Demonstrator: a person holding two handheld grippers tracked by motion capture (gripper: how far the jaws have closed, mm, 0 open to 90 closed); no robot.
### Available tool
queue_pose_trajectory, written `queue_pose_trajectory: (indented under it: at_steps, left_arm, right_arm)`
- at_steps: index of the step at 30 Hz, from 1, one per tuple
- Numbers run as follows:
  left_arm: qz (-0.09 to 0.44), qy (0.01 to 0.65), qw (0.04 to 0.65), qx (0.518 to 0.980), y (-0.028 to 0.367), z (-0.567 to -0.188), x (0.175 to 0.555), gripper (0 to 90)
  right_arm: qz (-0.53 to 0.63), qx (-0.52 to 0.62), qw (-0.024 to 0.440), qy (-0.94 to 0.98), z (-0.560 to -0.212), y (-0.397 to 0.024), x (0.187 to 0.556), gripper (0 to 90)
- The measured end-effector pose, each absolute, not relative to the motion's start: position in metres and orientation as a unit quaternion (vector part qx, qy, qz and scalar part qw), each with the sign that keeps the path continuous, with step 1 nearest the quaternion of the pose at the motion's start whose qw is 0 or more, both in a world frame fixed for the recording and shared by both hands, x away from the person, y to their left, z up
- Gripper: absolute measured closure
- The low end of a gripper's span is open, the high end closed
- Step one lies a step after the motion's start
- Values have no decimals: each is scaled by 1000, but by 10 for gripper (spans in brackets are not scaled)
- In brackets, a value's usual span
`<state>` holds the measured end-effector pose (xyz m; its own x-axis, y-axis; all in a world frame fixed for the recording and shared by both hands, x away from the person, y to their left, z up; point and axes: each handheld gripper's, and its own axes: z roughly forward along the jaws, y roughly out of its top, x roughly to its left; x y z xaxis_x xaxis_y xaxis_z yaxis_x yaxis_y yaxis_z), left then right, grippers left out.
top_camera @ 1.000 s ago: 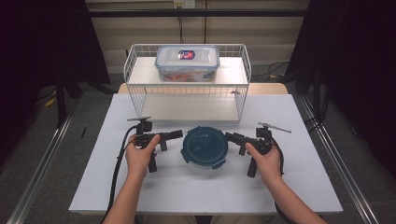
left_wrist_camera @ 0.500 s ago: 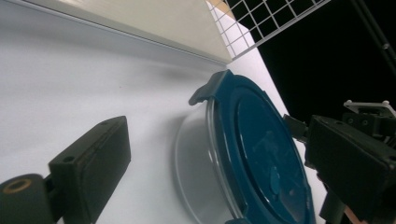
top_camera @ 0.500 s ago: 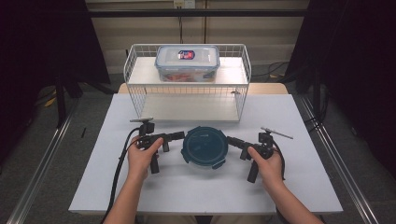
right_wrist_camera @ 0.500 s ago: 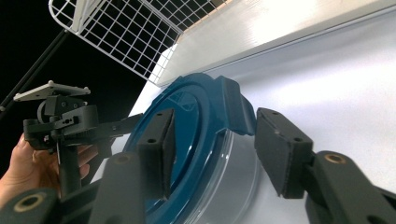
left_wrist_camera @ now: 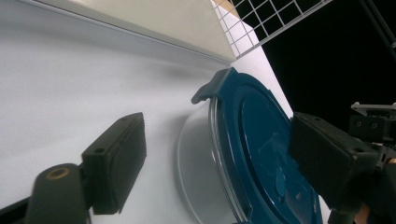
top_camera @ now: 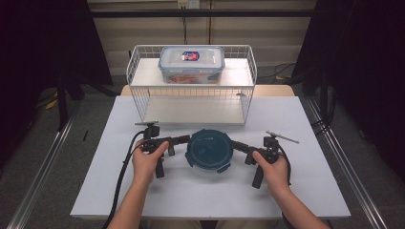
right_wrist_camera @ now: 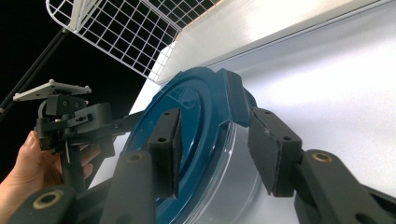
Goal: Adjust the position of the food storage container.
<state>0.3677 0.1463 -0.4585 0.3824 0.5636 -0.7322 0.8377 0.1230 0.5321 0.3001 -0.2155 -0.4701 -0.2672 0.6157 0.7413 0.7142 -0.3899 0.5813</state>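
Both tongs were seen at the round container (top_camera: pixel 209 150), which sat on the counter (top_camera: pixel 305 191) just in front of the wire rack (top_camera: pixel 143 102). The left tongs (top_camera: pixel 184 140) were brought in from the container's left, the right tongs (top_camera: pixel 239 146) from its right, each held level and aimed at the middle. In the left gripper view, the left tongs (left_wrist_camera: pixel 219 154) were spread wide, with the rim and lid between the jaws and no pad pressed on them; the jaws had just been closing. In the right gripper view, the right tongs (right_wrist_camera: pixel 217 147) were set astride a lid clasp (right_wrist_camera: pixel 233 100), one pad over the blue lid (right_wrist_camera: pixel 196 98), the other beside the clear wall; a gap was visible at each pad, so nothing was pinched, though these jaws too had just been closing.

As a judgement, the approach was finished and the grip was not: the container rested flat, unlifted, its lid on and its clasps down. Closing on it, and then whatever handling followed, was left to be done.

The container was stood upright, lid facing up. Being round, no long axis was shown; only its clasps marked directions, one toward the right tongs. A second, rectangular box (top_camera: pixel 191 63) was kept on the rack's top shelf, well behind the container.
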Motion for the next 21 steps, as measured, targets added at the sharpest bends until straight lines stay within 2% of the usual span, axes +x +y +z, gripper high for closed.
queue_pose_trajectory:
  at_steps: [21]
  left_arm:
    - [-149, 542, 497, 661, 139, -467, 368, 358]
  right_arm:
    - [-564, -611, 60, -552, -478, -207, 296, 603]
